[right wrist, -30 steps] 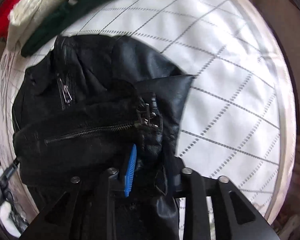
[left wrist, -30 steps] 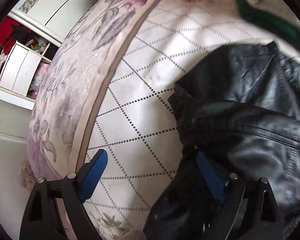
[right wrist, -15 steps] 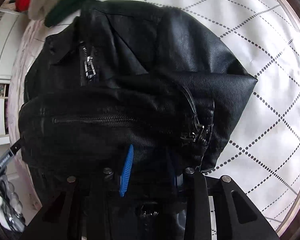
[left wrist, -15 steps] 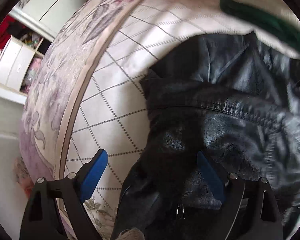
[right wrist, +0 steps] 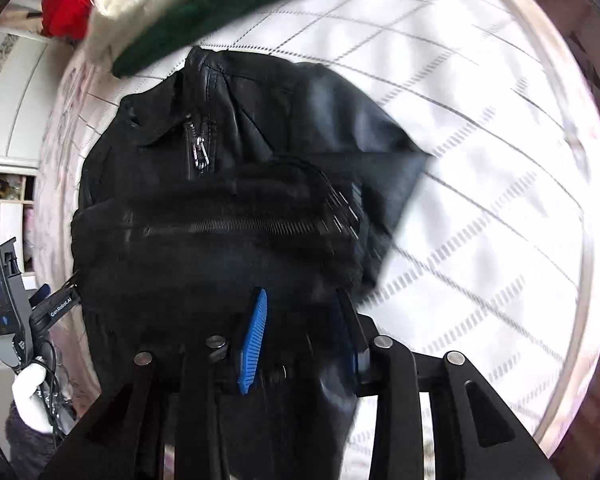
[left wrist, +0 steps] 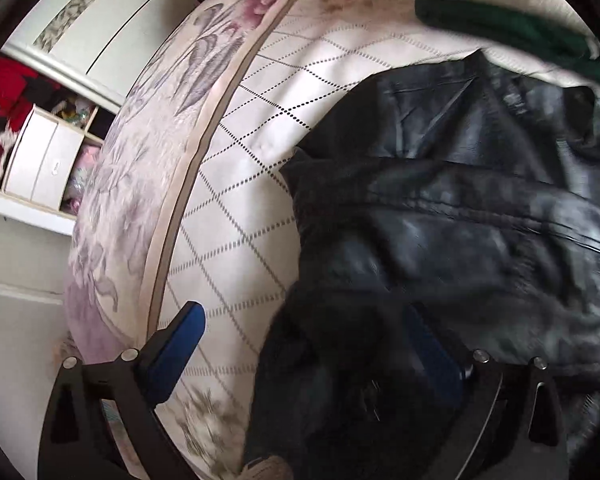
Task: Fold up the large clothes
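Below us, our left gripper [left wrist: 300,344] stands wide, its jaws opening, with the black leather jacket [left wrist: 460,208] edge lying between its blue pads, neither pressing it. Our right gripper [right wrist: 300,332] is opening too, jacket leather bunched between its pads. Beyond, the folded jacket lies on the quilted bed cover [right wrist: 480,160], a green garment [right wrist: 204,20] past its collar.

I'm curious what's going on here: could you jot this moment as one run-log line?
step: folding black leather jacket on bed | left gripper: jaws opening, wide | right gripper: jaws opening, jacket between
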Tool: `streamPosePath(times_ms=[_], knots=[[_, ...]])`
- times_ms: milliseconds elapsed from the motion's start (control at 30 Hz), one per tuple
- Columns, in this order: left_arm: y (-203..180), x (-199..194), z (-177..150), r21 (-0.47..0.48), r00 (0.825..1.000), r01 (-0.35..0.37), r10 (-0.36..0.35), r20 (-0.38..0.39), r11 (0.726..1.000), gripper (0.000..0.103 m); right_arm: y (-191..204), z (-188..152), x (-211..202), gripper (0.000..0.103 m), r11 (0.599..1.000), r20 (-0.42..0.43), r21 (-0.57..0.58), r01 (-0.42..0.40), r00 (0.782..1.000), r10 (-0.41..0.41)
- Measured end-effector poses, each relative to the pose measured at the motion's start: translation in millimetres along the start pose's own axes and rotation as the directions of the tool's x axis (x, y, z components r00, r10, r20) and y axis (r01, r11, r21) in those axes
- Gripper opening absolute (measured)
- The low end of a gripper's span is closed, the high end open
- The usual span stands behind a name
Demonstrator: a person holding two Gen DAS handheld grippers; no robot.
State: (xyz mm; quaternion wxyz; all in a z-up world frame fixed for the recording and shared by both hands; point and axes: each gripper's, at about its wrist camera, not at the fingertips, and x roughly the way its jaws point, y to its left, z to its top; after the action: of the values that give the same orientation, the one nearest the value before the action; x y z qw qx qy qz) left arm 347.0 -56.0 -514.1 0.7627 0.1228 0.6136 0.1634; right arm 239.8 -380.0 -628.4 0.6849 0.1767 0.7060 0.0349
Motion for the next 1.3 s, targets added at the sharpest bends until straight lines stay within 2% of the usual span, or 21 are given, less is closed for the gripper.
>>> streamPosePath(times_ms=[67,133,167,200,267,367,433,467,533,567,667,800,867,967,1033,1167,1233,1300], knots=[[-4,-7,-11,-0.006,1.0,0.015,-0.015,-0.012,1.0,0.103,-14,-15,16,0.052,1.0,-0.074,0.003,-0.007,0.997,0.007],[-8,-8,-29,-0.017,0.998,0.048,-0.048,-0.034,0.999,0.103,-24,-35,51,0.052,1.0,-0.178,0.011,0.007,0.984,-0.005],[-11,-7,-36,-0.019,0.997,0.059,-0.06,-0.048,0.998,0.103,-28,-45,57,0.043,0.999,-0.191,0.002,0.034,0.981,-0.033],[-12,-2,-43,-0.016,0.995,0.074,-0.075,-0.065,0.997,0.103,-30,-48,57,0.036,0.999,-0.155,-0.007,0.048,0.987,-0.048],[-15,3,-57,-0.002,0.994,0.072,-0.072,-0.087,0.997,0.103,-34,-50,53,0.032,0.997,-0.14,0.021,0.068,0.988,-0.064],[-13,-2,-68,0.012,0.995,0.056,-0.055,-0.08,0.998,0.103,-22,-53,45,0.032,0.992,-0.161,0.01,0.126,0.979,-0.123],[-14,-21,-73,0.025,0.997,0.06,-0.059,-0.049,0.998,0.103,-13,-59,25,0.032,0.994,-0.163,0.009,0.109,0.981,-0.106],[-16,-32,-75,0.04,0.998,0.057,-0.056,-0.023,0.998,0.103,-12,-65,11,0.036,0.994,-0.153,0.018,0.111,0.982,-0.107],[-30,-57,-84,0.091,0.998,0.045,-0.049,0.036,0.995,0.103,-14,-74,-18,0.037,0.991,-0.131,0.037,0.128,0.984,-0.122],[-37,-67,-90,0.112,0.997,0.046,-0.052,0.051,0.993,0.103,-25,-81,-35,0.038,0.99,-0.116,0.047,0.13,0.985,-0.124],[-78,-95,-116,0.206,0.996,0.029,-0.046,0.082,0.978,0.103,-45,-99,-79,0.05,0.985,-0.084,0.079,0.153,0.986,-0.146],[-133,-125,-159,0.299,0.995,-0.001,-0.028,0.093,0.954,0.103,-97,-110,-115,0.051,0.974,-0.073,0.123,0.19,0.981,-0.182],[-165,-138,-185,0.344,0.996,-0.012,-0.021,0.092,0.939,0.103,-120,-113,-115,0.053,0.971,-0.081,0.14,0.195,0.979,-0.185],[-207,-146,-214,0.393,0.995,-0.057,0.02,0.097,0.918,0.103,-145,-105,-98,0.061,0.973,-0.105,0.161,0.166,0.983,-0.15],[-240,-146,-236,0.419,0.995,-0.088,0.063,0.075,0.904,0.103,-157,-103,-87,0.061,0.98,-0.128,0.154,0.123,0.986,-0.103],[-295,-141,-261,0.433,0.991,-0.132,0.13,0.034,0.892,0.103,-171,-90,-80,0.063,0.992,-0.129,0.13,0.0,0.992,0.017],[-318,-135,-268,0.442,0.985,-0.171,0.17,0.042,0.88,0.103,-185,-80,-76,0.064,0.987,-0.136,0.144,-0.074,0.986,0.094],[-340,-121,-274,0.473,0.975,-0.211,0.217,0.042,0.856,0.103,-197,-71,-65,0.064,0.971,-0.159,0.171,-0.168,0.968,0.195]])
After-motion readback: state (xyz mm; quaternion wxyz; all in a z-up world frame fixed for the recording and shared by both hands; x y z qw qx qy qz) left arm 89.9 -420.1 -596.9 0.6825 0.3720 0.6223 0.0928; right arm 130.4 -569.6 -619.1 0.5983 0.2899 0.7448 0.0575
